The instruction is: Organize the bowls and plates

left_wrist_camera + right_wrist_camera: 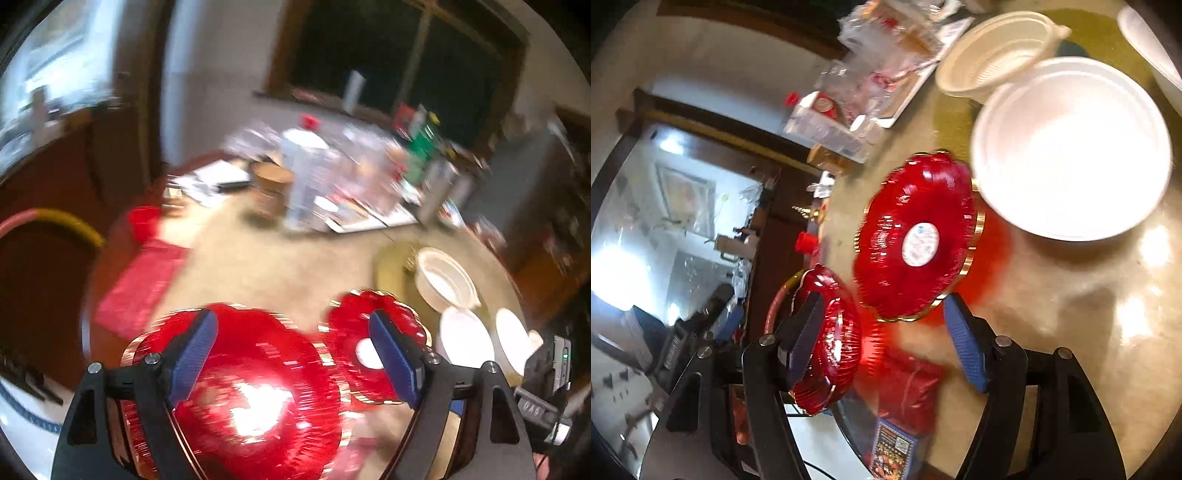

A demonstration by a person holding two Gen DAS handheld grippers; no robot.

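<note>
Both views smeared by motion, so edges uncertain. Left claw (291,354) spread wide, nothing between the blue pads, poised over a large red scalloped plate (236,387) at the near edge of the tabletop (258,266). Right claw (882,343) likewise wide and empty, aimed toward a second red plate with a white sticker (916,236) lying flat nearby. In the right wrist view, that large plate (827,339) seemingly overhanging the tabletop rim, beside the left claw (727,321) — exact overlap hard to tell. Further along: a big white foam bowl (1071,147) just beside the stickered plate, and a ribbed white bowl (993,51) touching it behind. Likely risks: a nudge from a descending finger pushing the overhanging plate off the edge; glossy, thin, gold-trimmed rims slipping out of a pinch taken too shallow; light foam bowls skidding or tipping if brushed; the two claws crowding each other, since both red plates sit close together. Clutter at the far side — bottles (306,173), a paper cup (271,188) — leaving little spare room for stacking. A red packet (908,395) near the plates also liable to snag.
</note>
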